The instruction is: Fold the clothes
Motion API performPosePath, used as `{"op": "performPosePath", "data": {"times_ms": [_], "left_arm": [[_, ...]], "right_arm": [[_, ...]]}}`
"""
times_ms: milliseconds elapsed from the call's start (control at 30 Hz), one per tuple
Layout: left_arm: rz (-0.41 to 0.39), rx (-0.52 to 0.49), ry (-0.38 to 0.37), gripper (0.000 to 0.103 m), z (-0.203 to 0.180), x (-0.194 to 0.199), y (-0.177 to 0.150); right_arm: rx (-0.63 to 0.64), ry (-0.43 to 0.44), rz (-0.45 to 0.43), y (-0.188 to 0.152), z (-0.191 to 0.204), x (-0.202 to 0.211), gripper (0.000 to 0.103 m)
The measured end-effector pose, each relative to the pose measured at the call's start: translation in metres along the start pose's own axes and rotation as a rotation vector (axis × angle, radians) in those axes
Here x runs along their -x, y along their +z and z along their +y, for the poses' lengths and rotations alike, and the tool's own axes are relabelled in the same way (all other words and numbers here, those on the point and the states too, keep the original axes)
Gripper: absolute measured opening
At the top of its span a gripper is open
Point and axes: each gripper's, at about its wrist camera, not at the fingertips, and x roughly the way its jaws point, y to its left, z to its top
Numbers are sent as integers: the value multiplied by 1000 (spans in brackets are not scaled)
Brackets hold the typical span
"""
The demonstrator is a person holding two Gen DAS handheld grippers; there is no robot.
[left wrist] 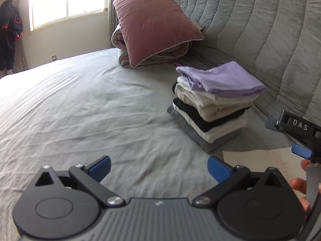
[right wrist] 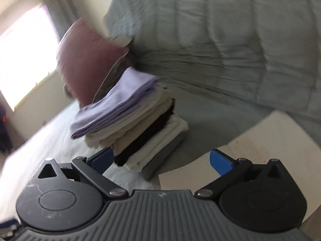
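Observation:
A stack of folded clothes [left wrist: 212,104] stands on the bed near the headboard, with a lilac garment [left wrist: 224,78] on top and white, beige, black and grey pieces below. It also shows in the right wrist view [right wrist: 130,124], blurred. My left gripper [left wrist: 158,168] is open and empty, low over the bedsheet, left of and short of the stack. My right gripper [right wrist: 160,160] is open and empty, just in front of the stack's near corner. The right gripper shows at the right edge of the left wrist view [left wrist: 301,138], held by a hand.
A pale grey bedsheet [left wrist: 80,110] covers the bed. A maroon pillow [left wrist: 154,22] leans on a rolled quilt at the back. A grey quilted headboard [left wrist: 260,24] curves along the right. A cream sheet of paper [right wrist: 260,150] lies right of the stack. A dark jacket [left wrist: 9,34] hangs far left.

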Motion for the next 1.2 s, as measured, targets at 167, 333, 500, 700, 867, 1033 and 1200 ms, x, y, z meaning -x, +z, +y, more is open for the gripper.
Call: {"op": "performPosePath", "data": {"times_ms": [167, 333, 500, 700, 867, 1033, 1200], "left_arm": [[12, -1, 33, 103, -11, -12, -8], [-5, -18, 35, 103, -24, -16, -6], [-22, -41, 33, 103, -34, -17, -5], [-25, -58, 36, 103, -40, -21, -3], [-26, -68, 23, 103, -40, -18, -3], [-16, -67, 38, 103, -40, -21, -4], [-4, -70, 35, 103, -41, -24, -5]], "right_arm": [[173, -140, -8, -22, 18, -16, 103], [264, -142, -21, -32, 22, -9, 103], [252, -176, -71, -29, 23, -4, 103], [246, -190, -41, -27, 28, -13, 103], [241, -191, -22, -31, 31, -16, 103], [254, -201, -19, -31, 32, -16, 103], [252, -197, -25, -28, 31, -13, 103]]}}
